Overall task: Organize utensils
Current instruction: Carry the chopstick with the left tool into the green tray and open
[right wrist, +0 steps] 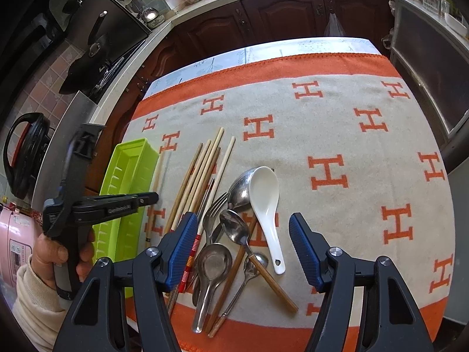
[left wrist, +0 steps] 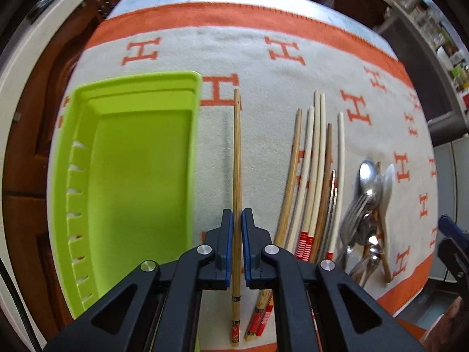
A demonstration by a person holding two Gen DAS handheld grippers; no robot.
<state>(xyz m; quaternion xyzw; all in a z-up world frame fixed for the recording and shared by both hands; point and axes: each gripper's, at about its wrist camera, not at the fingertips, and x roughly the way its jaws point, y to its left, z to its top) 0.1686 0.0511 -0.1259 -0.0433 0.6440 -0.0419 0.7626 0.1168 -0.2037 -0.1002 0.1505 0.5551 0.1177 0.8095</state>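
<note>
My left gripper [left wrist: 237,214] is shut on a single brown wooden chopstick [left wrist: 236,146], held just above the cloth with its shadow beside it. It hangs right of the lime green tray [left wrist: 134,80], which holds nothing. In the right wrist view the same left gripper [right wrist: 151,198] and chopstick [right wrist: 158,170] show beside the tray [right wrist: 132,146]. Several more chopsticks [left wrist: 310,161] lie in a loose bundle. My right gripper [right wrist: 243,218] stands open above a heap of cutlery: a white ceramic spoon [right wrist: 265,193], metal spoons [right wrist: 234,228] and a fork [right wrist: 212,211].
A cream cloth [right wrist: 337,123] with orange H marks and an orange border covers the table. Dark wooden cabinets [right wrist: 263,17] and a counter run behind it. A pink appliance [right wrist: 14,243] stands at the left, by the person's hand [right wrist: 49,252].
</note>
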